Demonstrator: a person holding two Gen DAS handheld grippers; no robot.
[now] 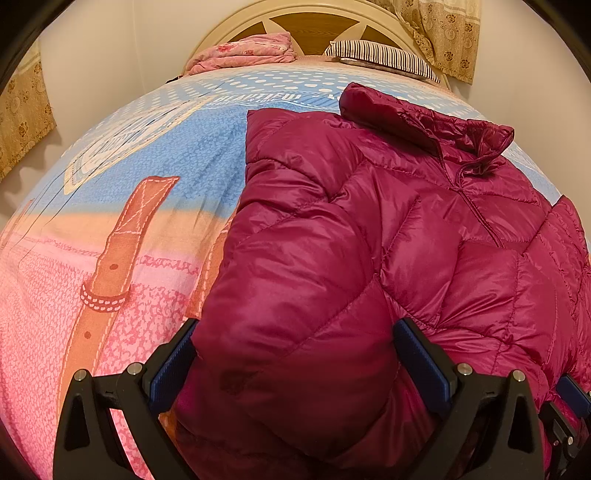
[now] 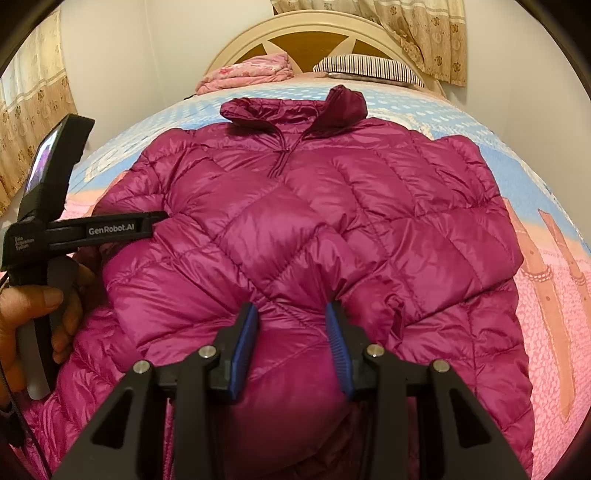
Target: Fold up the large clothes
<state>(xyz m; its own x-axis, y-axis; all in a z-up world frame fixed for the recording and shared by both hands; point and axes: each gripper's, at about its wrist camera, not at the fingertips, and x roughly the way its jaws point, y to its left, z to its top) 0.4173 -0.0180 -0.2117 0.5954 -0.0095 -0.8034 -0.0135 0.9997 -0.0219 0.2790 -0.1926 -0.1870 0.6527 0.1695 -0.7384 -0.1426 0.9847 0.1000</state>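
Jacket: a magenta quilted down jacket (image 2: 314,221) with a shiny shell, diamond stitching, a stand collar and a short zip at the neck; it lies front up on the bed, collar at the far end from both tools.
Jacket's shape: puffy and creased; both sleeves are folded in across the chest toward the near hem.
Bedspread: a printed bedspread (image 1: 110,206) in blue, peach and pink with brown belt-strap motifs lies under the jacket and shows on either side of it.
Left gripper: the left gripper (image 1: 295,354) has its blue-padded jaws standing wide, one on each side of a thick fold of sleeve; the fabric fills the gap and bulges against both pads, so it is clamped on the jacket.
Right gripper: the right gripper (image 2: 291,328) has its jaws partly apart with a ridge of jacket fabric pinched between the blue pads, near the hem.
Left wrist view only: the jacket's left edge, close up, ahead and to the right of the jaws; open bedspread to the left of the tool; a small dark spot on the sleeve between the fingers.
Right wrist view only: the whole jacket spread ahead of the jaws; the left gripper's black body lettered "GenRobot.AI" to the left, with the person's hand (image 2: 37,317) around its handle.
Far end: a cream headboard (image 2: 306,33), a folded pink quilt (image 2: 247,72) and a striped pillow (image 2: 365,68), beyond the collar.
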